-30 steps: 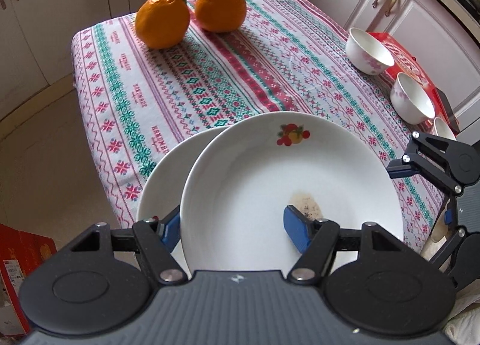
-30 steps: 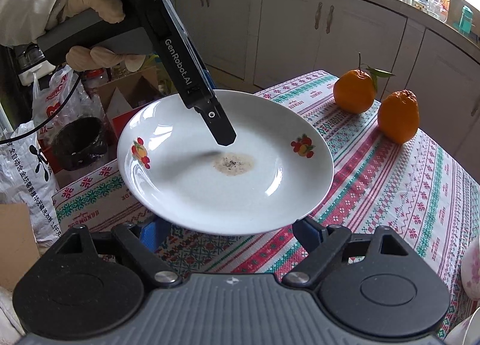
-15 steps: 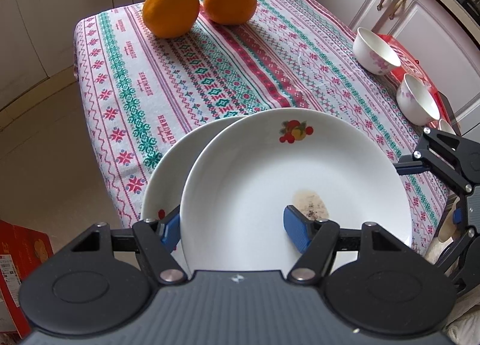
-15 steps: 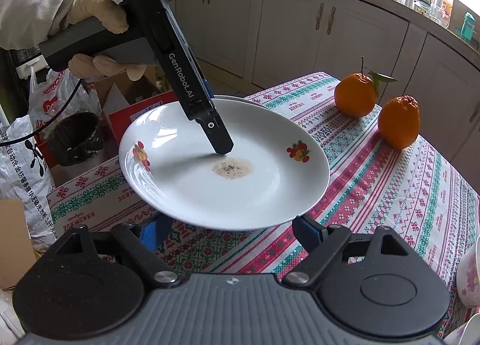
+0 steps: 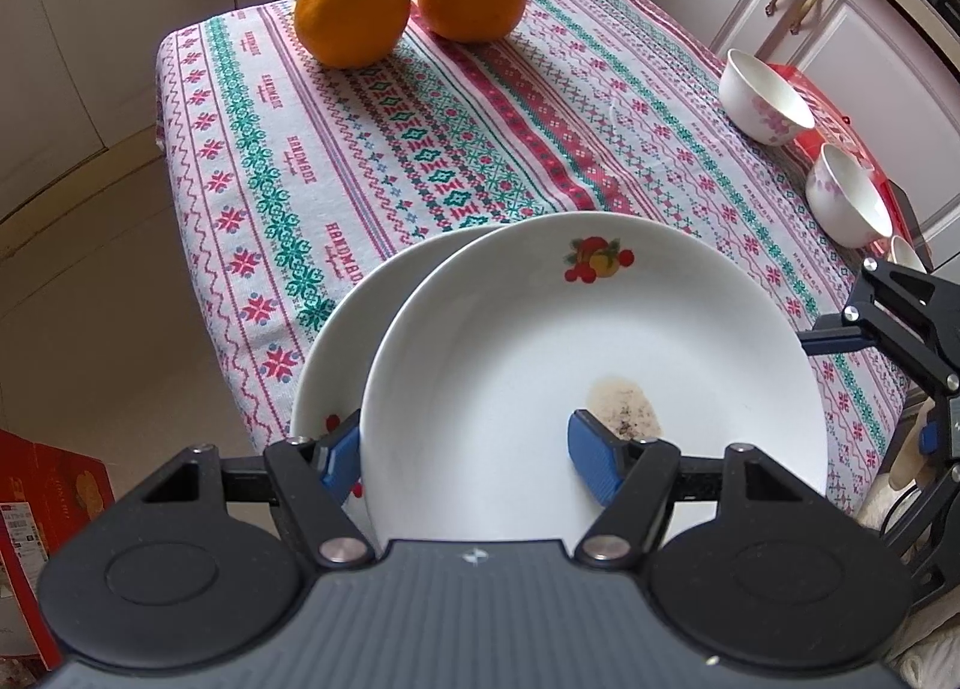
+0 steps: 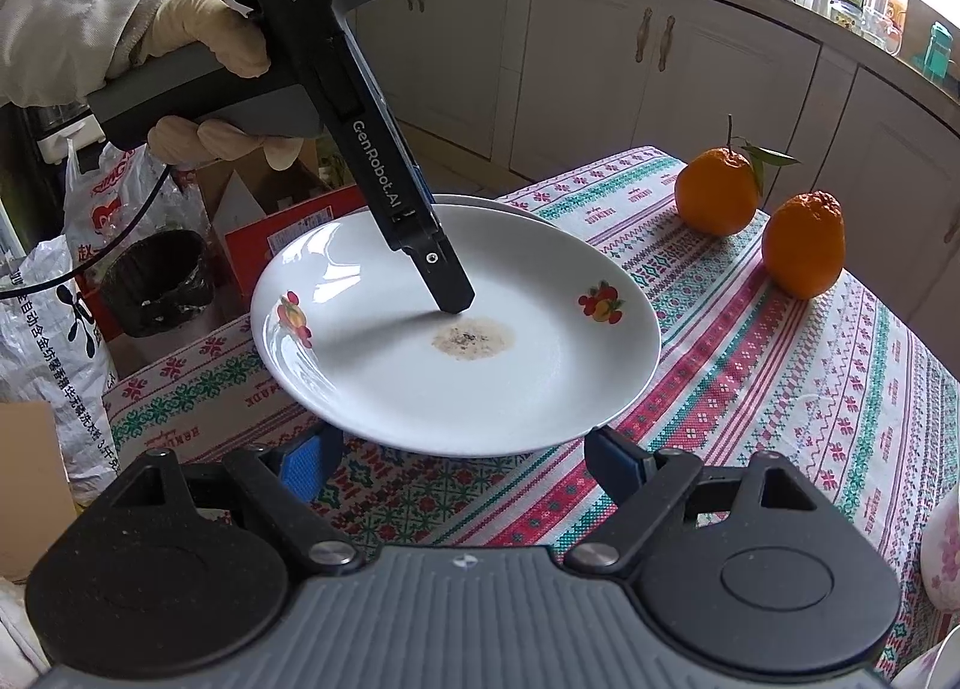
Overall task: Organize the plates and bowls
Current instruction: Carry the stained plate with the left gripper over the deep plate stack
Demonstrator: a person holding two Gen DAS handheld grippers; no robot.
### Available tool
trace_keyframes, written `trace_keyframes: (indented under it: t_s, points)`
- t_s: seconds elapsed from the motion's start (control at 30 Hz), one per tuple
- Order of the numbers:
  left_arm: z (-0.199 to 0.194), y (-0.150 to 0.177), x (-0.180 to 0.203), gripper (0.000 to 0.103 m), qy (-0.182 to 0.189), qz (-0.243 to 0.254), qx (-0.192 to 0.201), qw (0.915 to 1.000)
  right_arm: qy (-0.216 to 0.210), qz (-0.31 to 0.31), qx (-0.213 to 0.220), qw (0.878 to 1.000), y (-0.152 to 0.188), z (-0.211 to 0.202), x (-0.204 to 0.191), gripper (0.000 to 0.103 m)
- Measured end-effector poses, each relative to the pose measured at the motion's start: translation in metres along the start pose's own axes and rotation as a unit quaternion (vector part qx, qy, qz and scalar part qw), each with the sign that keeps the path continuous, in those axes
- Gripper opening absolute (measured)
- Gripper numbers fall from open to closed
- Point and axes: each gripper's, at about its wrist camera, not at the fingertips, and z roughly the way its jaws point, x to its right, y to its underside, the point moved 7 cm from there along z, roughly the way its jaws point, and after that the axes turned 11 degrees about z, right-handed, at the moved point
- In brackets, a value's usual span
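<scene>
Stacking just getting started: left gripper (image 5: 465, 452) clamping white fruit-print plate (image 5: 594, 365) over second white plate (image 5: 336, 353); right gripper (image 6: 465, 458) idling unclenched; floral bowls (image 5: 765, 92) waiting.

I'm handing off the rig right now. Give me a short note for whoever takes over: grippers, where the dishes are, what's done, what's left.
Left gripper: shut on the stained top plate, one finger under the rim, one inside; the plate is held above the table, over a second plate on the cloth.
Right gripper: open, empty, at the held plate's near edge.
Bowls: two at the table's far side, a third barely in view.
Done: top plate picked up.
Left: set it down on the second plate, then gather the bowls.
</scene>
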Motion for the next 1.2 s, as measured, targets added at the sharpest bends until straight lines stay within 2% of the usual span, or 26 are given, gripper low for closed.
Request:
trace_keyframes:
  t_s: [0.53, 1.2]
  points:
    - [-0.006, 0.006, 0.002, 0.071, -0.014, 0.000, -0.017, 0.9998, -0.019, 0.005, 0.006, 1.000, -0.001, -0.001, 0.001, 0.091]
    - [-0.021, 0.013, -0.002, 0.071, -0.018, -0.033, -0.001, 0.9993, -0.052, 0.033, 0.008, 0.998, -0.003, 0.008, 0.010, 0.091]
